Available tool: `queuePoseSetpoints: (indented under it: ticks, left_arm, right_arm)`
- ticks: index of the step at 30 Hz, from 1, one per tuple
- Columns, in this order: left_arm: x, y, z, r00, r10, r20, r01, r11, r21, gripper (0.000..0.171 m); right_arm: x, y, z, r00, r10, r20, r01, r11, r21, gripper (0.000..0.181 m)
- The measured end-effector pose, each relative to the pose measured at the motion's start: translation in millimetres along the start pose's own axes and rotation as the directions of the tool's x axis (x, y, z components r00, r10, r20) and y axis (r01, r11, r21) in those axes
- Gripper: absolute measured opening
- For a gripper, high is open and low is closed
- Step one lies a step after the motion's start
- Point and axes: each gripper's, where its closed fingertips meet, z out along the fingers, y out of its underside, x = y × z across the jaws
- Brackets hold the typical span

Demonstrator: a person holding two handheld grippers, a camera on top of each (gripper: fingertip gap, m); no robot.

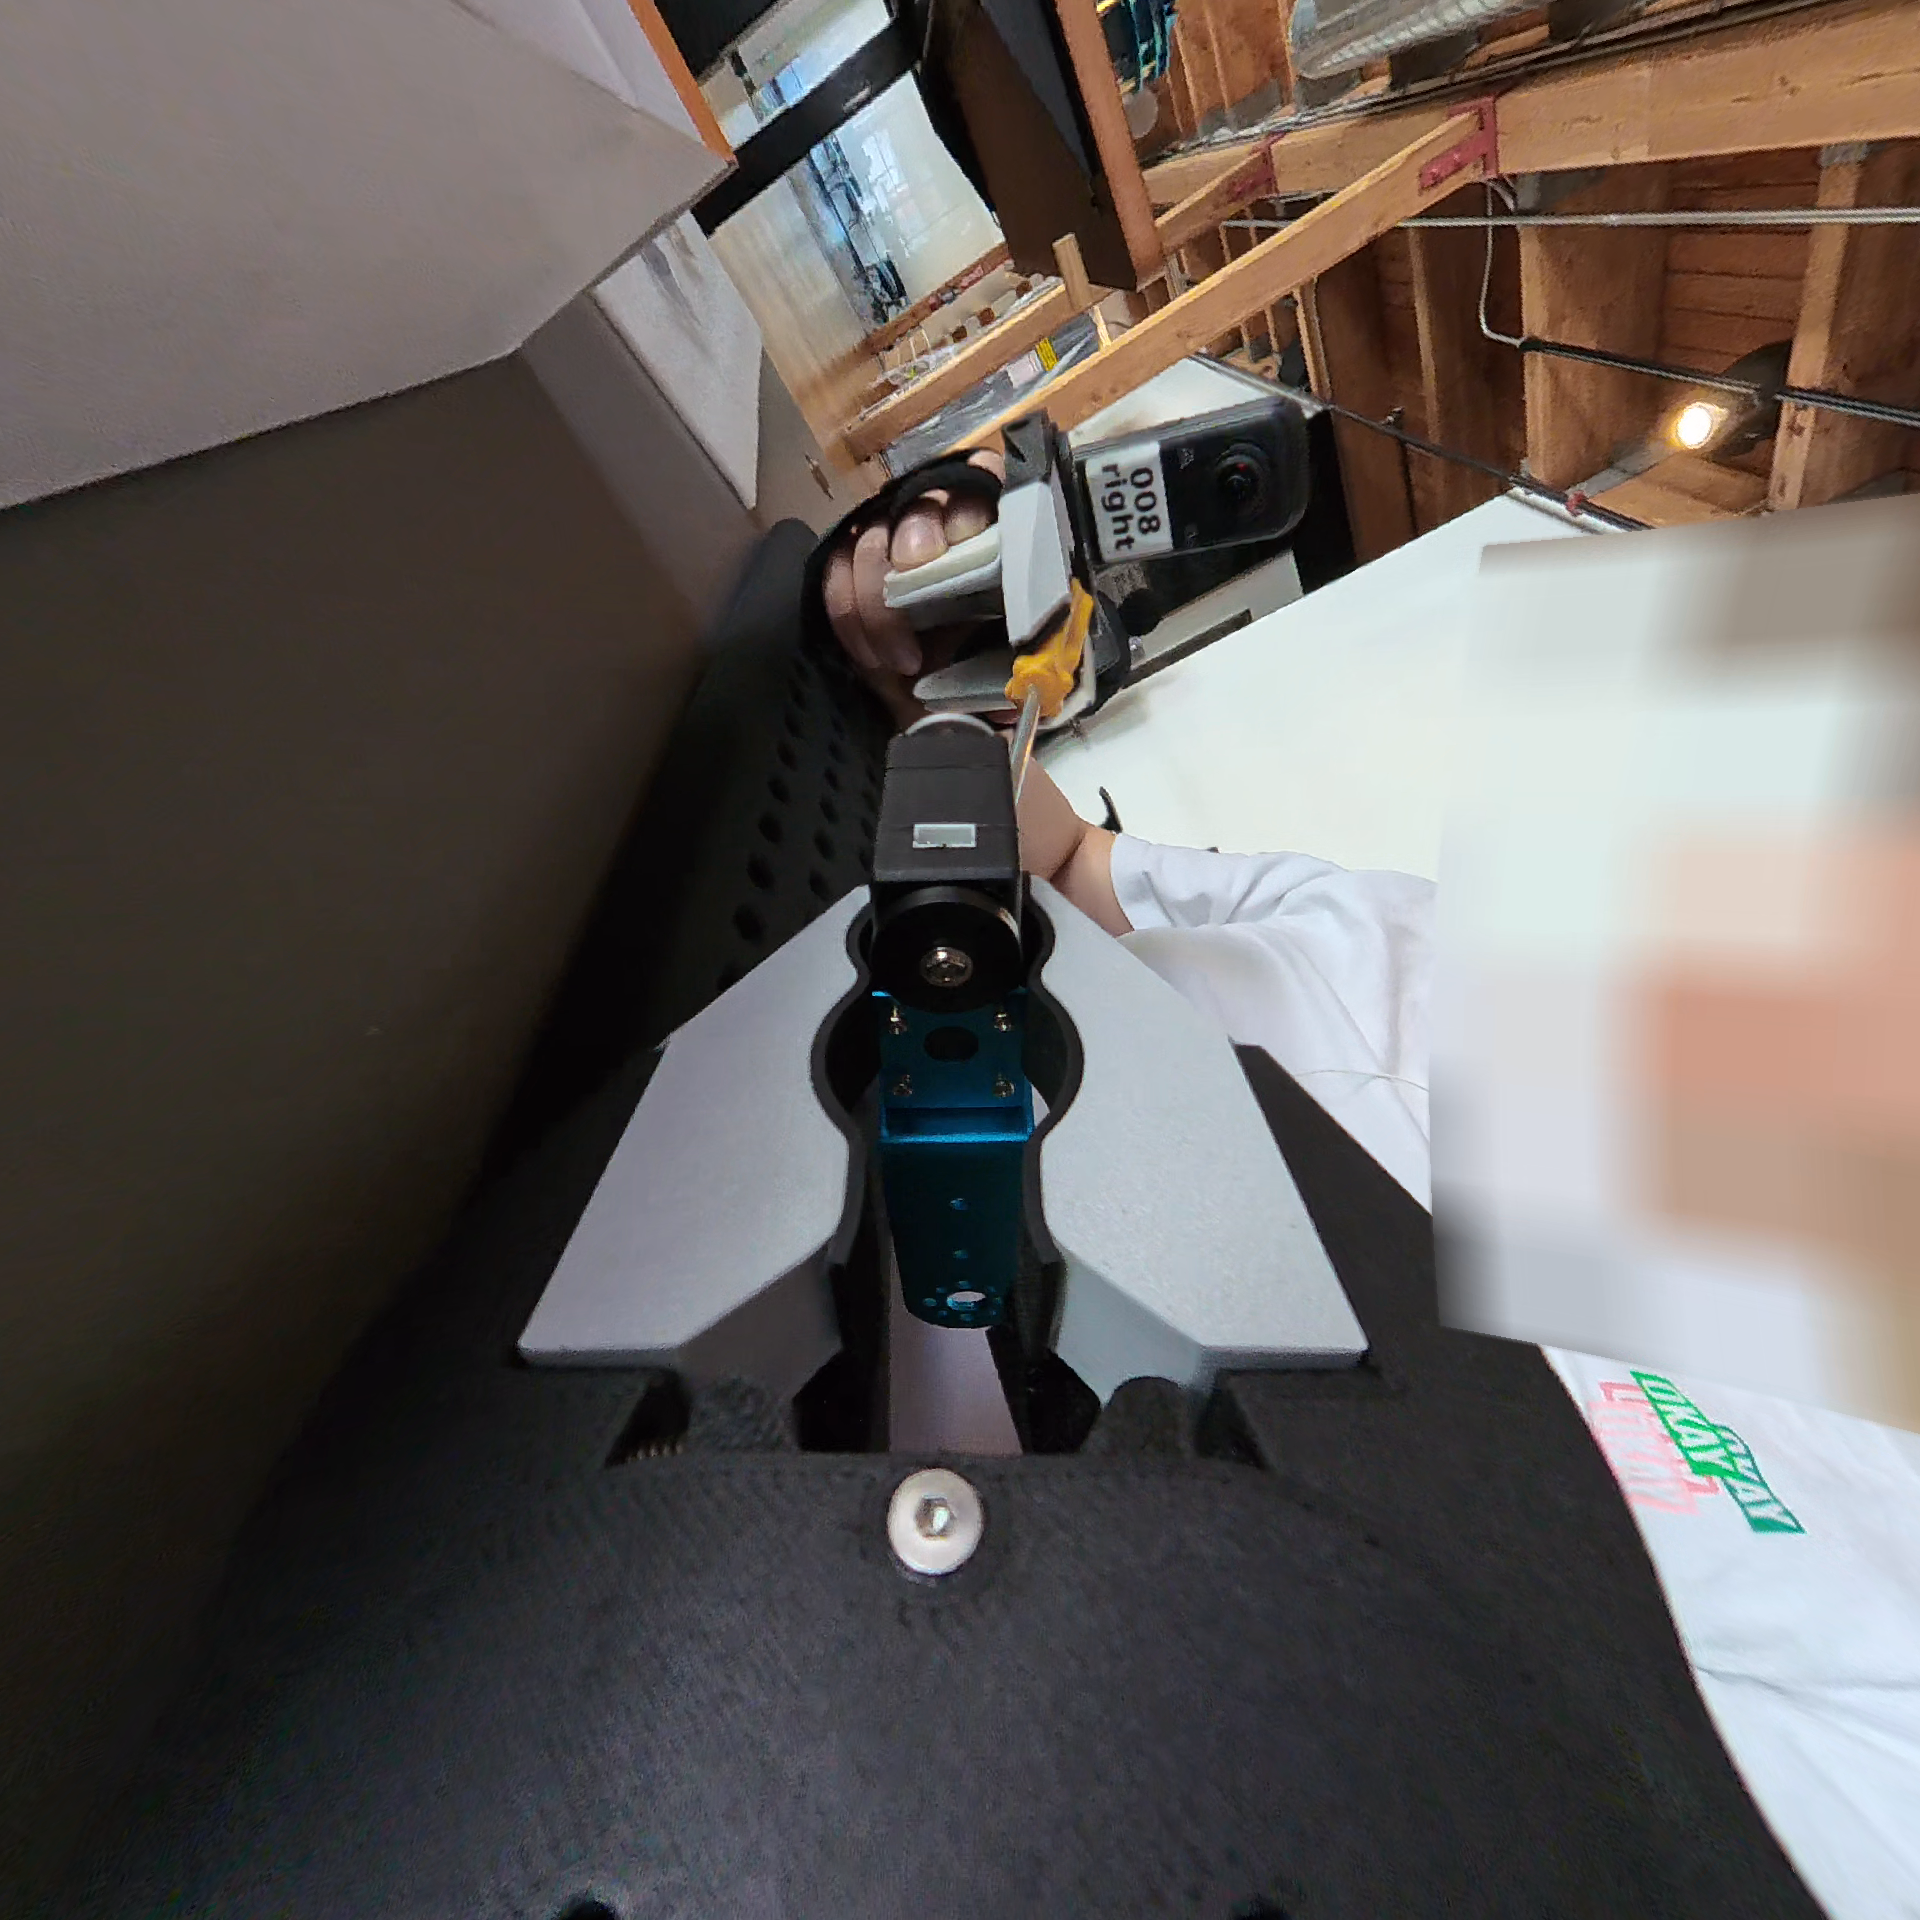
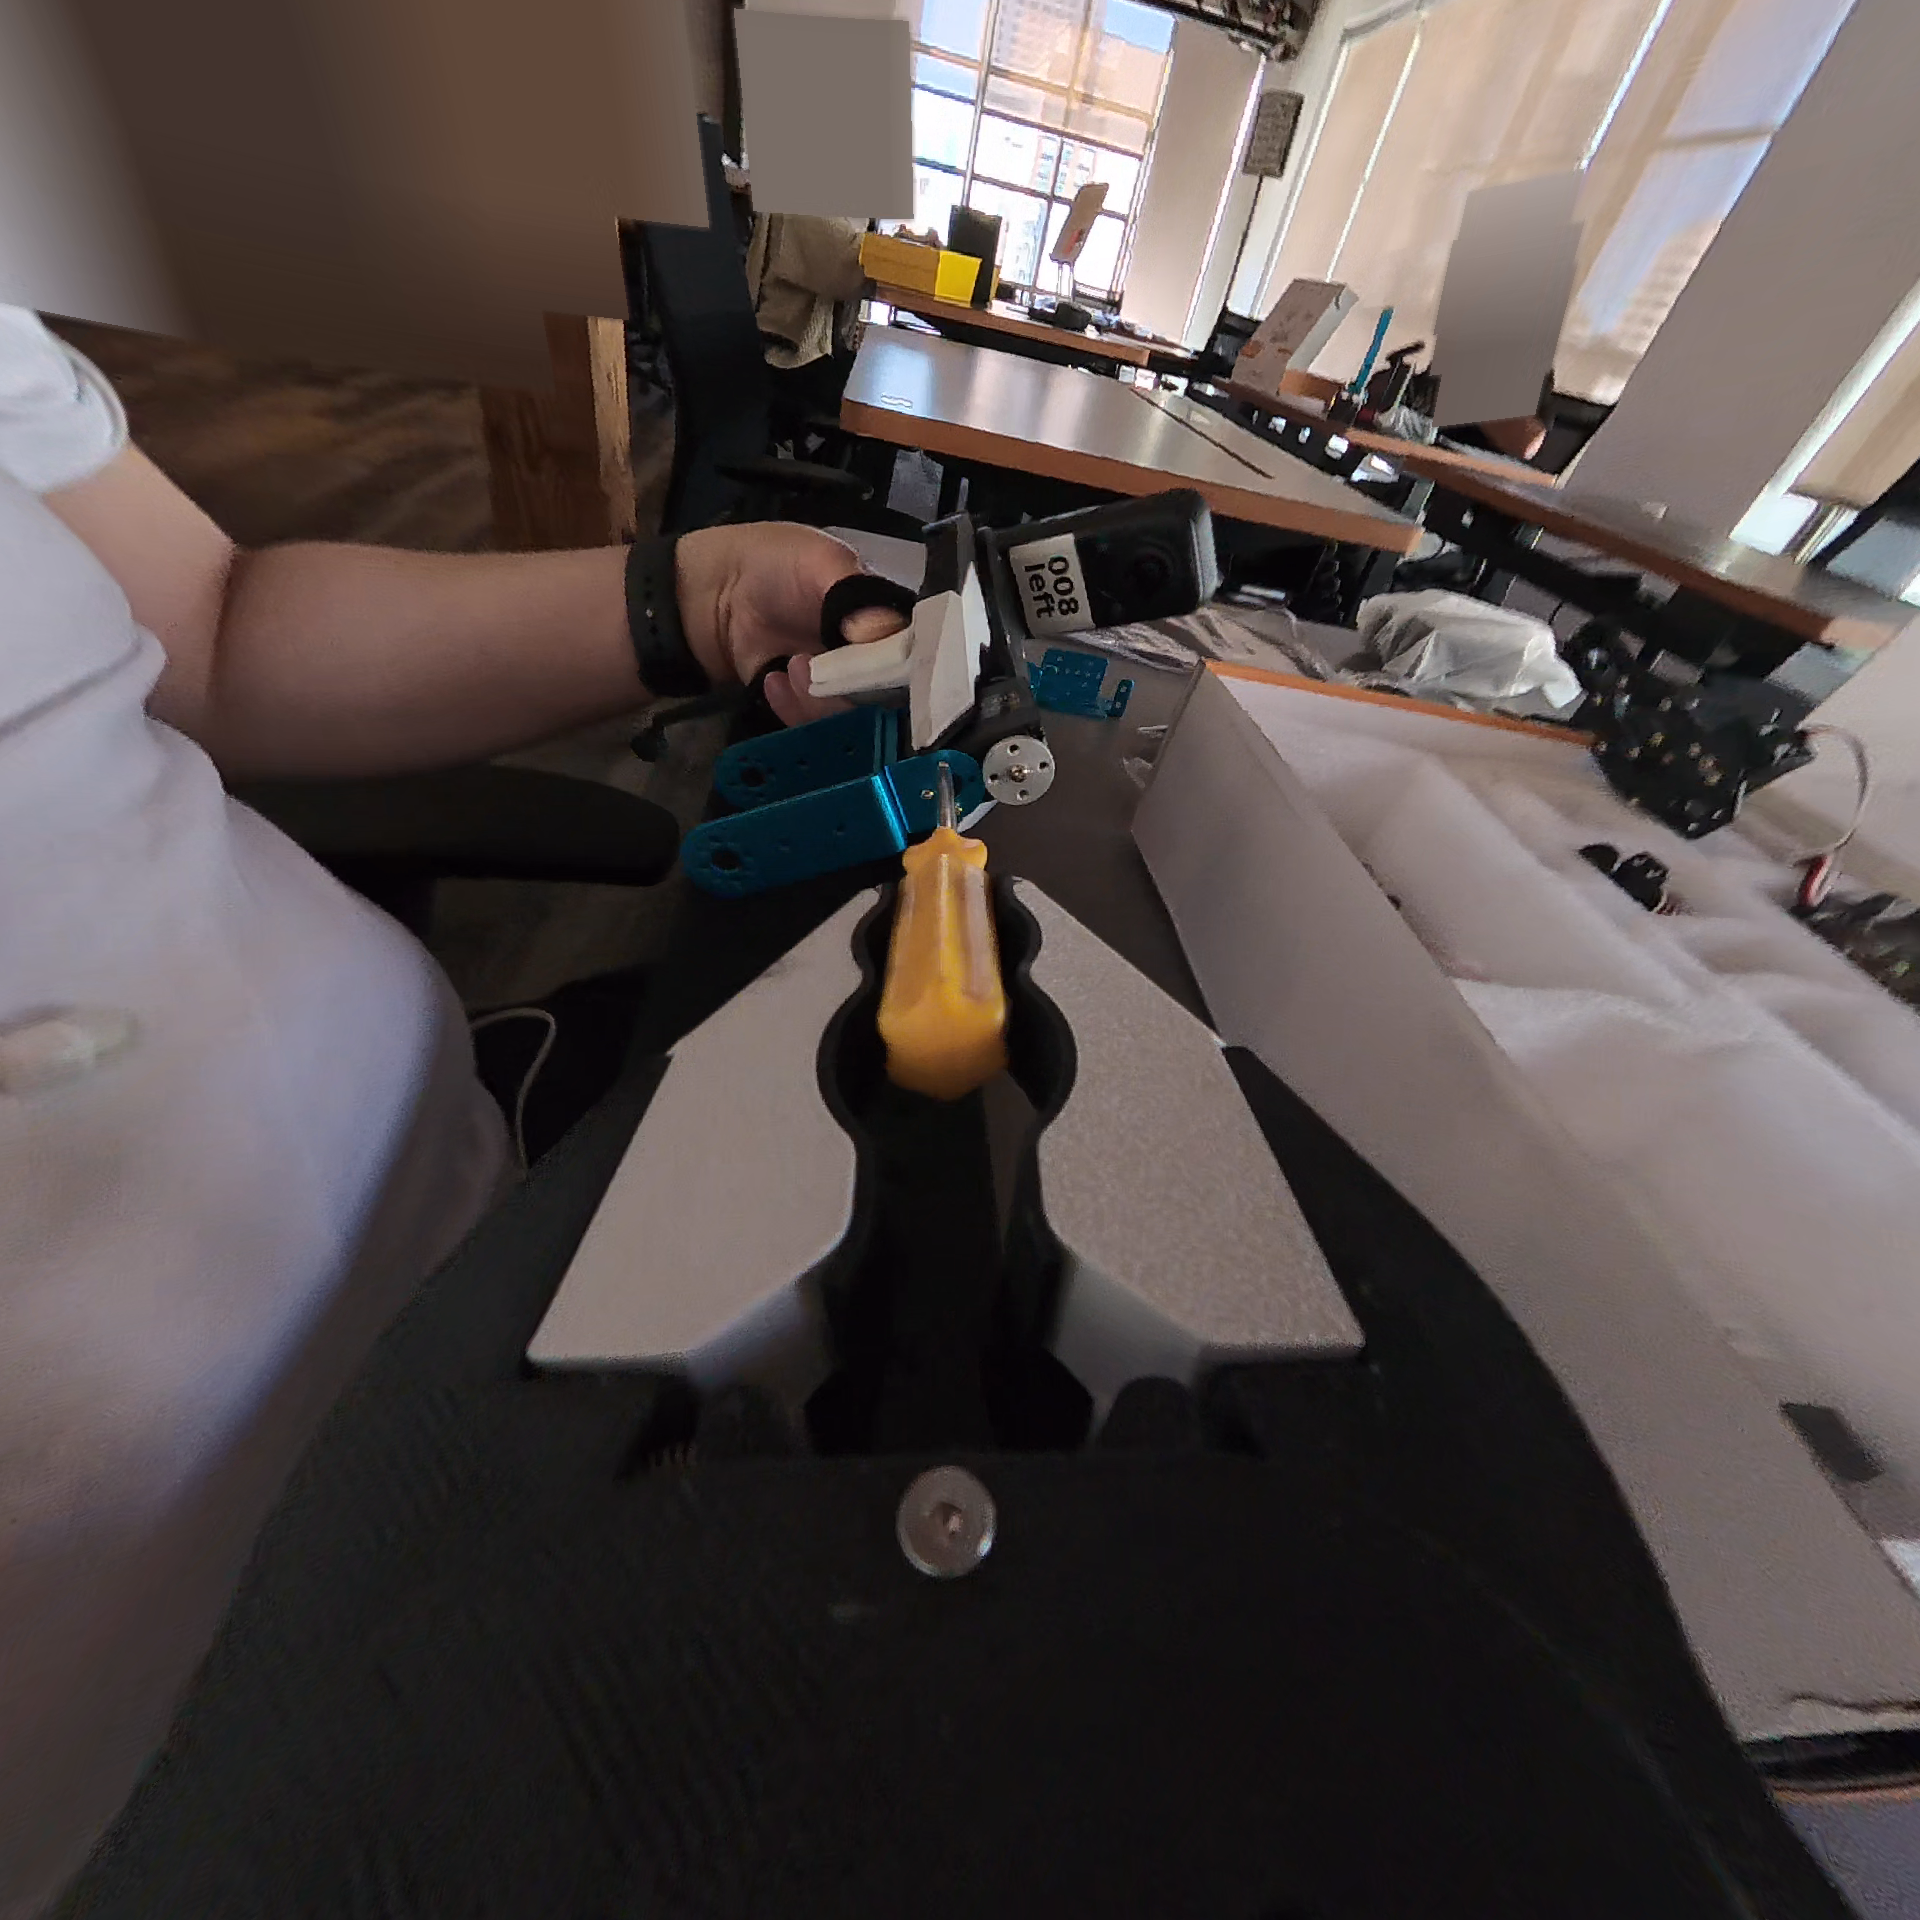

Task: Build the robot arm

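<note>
daylight thru windows [image 2: 1049, 135], glare | fisheye warp @ edges | near foreground soft

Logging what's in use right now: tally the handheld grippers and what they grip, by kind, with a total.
Grippers: 2, the left gripper and the right gripper
Servo with blue bracket: 1, in the left gripper
Yellow-handled screwdriver: 1, in the right gripper
Total: 4

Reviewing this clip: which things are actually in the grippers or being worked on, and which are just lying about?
In hand:
left gripper, shut on the black servo with blue bracket
right gripper, shut on the yellow screwdriver, tip at the bracket beside the servo's metal hub

Lying about:
open white box
spare blue bracket
black bracket assembly
</note>
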Motion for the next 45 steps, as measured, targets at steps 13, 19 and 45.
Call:
queuePoseSetpoints:
  ticks: [13, 19, 45]
  left_arm:
    - [18.0, -15.5, -15.4, 0.988, 0.154, -0.022, -0.149, 0.977, 0.153, 0.021]
    - [9.7, -2.3, -2.7, 0.992, 0.126, 0.011, -0.127, 0.991, 0.039, 0.021]
    - [27.6, 5.8, -5.3, 0.986, 0.088, -0.143, -0.090, 0.996, -0.003, 0.021]
  right_arm:
    - [3.9, 2.3, 12.3, 0.888, 0.459, 0.027, -0.456, 0.887, -0.069, 0.017]
    - [6.1, -2.4, 0.7, 0.925, 0.377, 0.049, -0.372, 0.925, -0.081, 0.017]
    - [-10.8, -23.6, 4.2, 0.967, -0.253, 0.033, 0.253, 0.967, 0.012, 0.018]
